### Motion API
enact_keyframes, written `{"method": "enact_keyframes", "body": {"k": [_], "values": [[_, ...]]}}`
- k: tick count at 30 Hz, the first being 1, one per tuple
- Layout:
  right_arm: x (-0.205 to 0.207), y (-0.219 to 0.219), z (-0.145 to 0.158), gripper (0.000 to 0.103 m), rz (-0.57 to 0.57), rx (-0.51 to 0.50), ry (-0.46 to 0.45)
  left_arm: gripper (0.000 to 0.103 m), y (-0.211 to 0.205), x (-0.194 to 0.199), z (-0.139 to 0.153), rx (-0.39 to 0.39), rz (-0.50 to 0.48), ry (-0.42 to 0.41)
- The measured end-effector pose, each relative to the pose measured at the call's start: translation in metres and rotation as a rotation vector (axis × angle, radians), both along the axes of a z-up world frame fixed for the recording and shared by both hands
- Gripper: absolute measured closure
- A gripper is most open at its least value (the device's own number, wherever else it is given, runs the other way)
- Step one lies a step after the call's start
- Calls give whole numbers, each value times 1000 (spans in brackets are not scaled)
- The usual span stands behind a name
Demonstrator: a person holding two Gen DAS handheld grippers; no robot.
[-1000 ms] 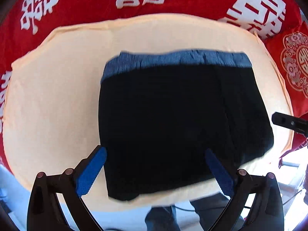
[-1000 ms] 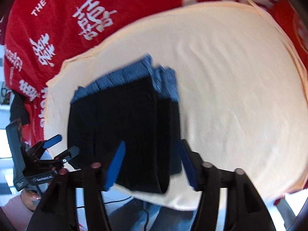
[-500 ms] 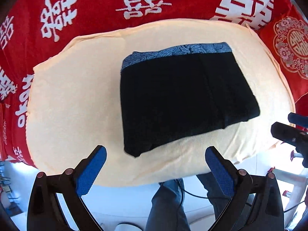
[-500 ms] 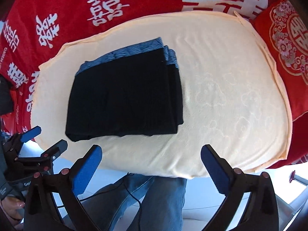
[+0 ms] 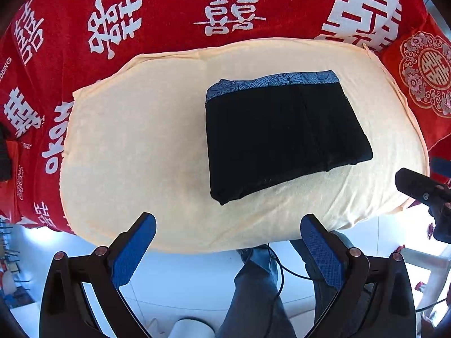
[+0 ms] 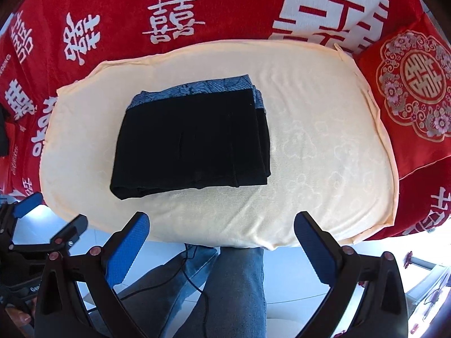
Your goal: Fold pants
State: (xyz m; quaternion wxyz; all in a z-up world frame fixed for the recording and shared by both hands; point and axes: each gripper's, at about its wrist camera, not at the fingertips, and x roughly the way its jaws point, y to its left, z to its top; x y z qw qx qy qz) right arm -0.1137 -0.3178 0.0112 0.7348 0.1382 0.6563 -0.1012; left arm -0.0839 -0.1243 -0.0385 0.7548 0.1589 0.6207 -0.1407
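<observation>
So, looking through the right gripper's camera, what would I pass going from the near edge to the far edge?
Person's blue-jeaned legs → pale yellow cushion → folded black pants with their blue patterned waistband on the far side → red cloth with white characters.

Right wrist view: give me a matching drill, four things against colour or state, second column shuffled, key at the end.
1. folded pants
2. waistband
3. cushion cover
4. right gripper

a. cream, lies under the pants
b. open, nothing between the pads
c. black, lying flat
d. blue-grey, patterned

Pairs: 1-c, 2-d, 3-a, 4-b
</observation>
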Motion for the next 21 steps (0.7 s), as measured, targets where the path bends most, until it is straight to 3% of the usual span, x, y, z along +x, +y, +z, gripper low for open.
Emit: {"method": "enact_keyframes", "body": {"k": [21], "values": [[12,11,16,1,45,-18,-8,0,-5,2,12,30,1,-1]]}}
